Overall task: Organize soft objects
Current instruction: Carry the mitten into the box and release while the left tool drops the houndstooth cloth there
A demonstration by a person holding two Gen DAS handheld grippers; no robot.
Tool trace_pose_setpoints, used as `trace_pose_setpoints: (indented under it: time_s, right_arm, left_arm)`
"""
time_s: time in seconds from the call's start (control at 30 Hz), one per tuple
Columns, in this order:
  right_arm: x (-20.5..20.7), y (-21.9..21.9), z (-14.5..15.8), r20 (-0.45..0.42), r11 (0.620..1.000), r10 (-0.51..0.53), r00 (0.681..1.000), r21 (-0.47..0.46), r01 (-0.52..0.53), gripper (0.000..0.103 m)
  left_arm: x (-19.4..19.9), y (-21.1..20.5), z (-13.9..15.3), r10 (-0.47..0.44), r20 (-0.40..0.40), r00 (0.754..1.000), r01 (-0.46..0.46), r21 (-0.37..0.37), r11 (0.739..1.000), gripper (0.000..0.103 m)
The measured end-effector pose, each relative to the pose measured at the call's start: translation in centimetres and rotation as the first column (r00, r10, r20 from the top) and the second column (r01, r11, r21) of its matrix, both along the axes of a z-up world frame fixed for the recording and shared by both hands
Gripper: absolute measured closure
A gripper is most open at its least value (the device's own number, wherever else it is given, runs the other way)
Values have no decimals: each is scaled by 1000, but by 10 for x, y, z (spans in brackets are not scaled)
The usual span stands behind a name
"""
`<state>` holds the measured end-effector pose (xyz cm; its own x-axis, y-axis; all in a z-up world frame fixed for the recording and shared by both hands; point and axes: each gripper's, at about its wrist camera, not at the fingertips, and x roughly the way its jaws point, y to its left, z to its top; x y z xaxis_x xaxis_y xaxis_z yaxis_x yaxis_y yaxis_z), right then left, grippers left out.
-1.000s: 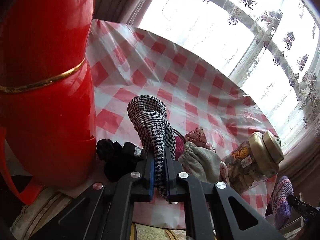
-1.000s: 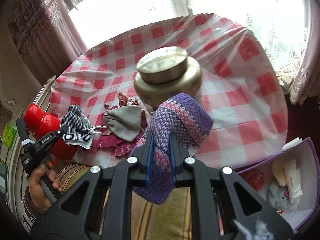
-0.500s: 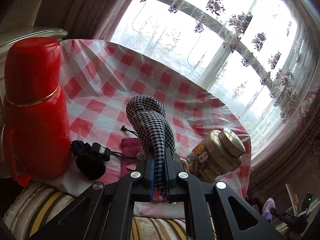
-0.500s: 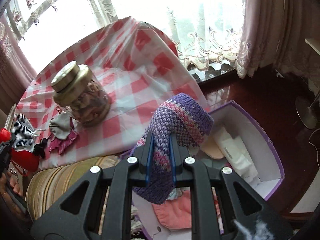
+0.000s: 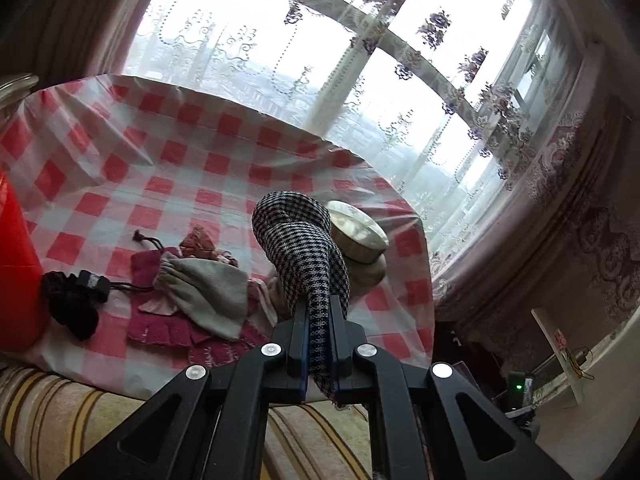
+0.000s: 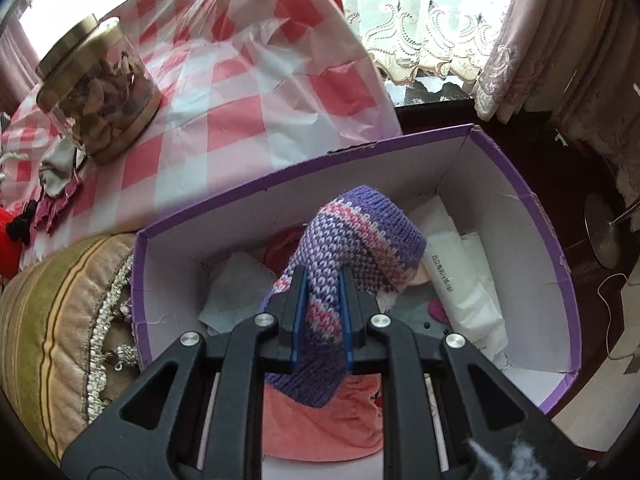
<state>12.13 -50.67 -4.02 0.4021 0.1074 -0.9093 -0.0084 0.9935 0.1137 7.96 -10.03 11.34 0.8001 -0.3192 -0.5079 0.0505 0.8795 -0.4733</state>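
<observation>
A: What has the right gripper (image 6: 321,312) got?
B: It's clamped on a purple and pink knitted piece (image 6: 352,240), held above the open purple box (image 6: 532,216). Under it lie a coral cloth (image 6: 320,424) at 6 o'clock and white packets (image 6: 464,280) at 3 o'clock.

A: And the left gripper (image 5: 319,332)?
B: Pinched tight on a houndstooth cloth (image 5: 304,248) that rises over the checked table (image 5: 192,152). At 9 o'clock lie a grey drawstring pouch (image 5: 208,288) on magenta fabric (image 5: 160,328), then black items (image 5: 72,300) beside a red flask (image 5: 16,264). A gold-lidded jar (image 5: 360,236) sits right behind the cloth at 1 o'clock.
</observation>
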Motion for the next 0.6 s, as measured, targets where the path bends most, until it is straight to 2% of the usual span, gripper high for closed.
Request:
trace_pose_setpoints:
  time_s: [0.13, 0.2, 0.33, 0.37, 0.47, 0.6]
  right_arm:
    - [6, 3, -28, -74, 1000, 26, 997, -10, -26, 70]
    - [4, -1, -33, -94, 1000, 19, 995, -6, -20, 61]
    - [-5, -22, -20, -69, 999, -47, 997, 2, 47, 44]
    - [-8, -28, -14, -56, 998, -65, 996, 1, 65, 40]
    - [-16, -47, 0, -21, 992, -122, 992, 14, 122, 35]
    - [-26, -64, 15, 7, 985, -173, 985, 13, 173, 33]
  left_arm:
    - [6, -35, 1, -114, -14, 993, 114, -16, 993, 95]
    - [10, -56, 0, -187, -27, 982, 186, -29, 982, 95]
    - [18, -99, -5, -347, -57, 936, 345, -42, 938, 95]
    - [20, -111, -6, -386, -65, 920, 384, -37, 922, 95]
    - [29, -147, -18, -514, -114, 850, 512, -50, 858, 95]
    - [38, -196, -37, -646, -192, 739, 650, -48, 758, 95]
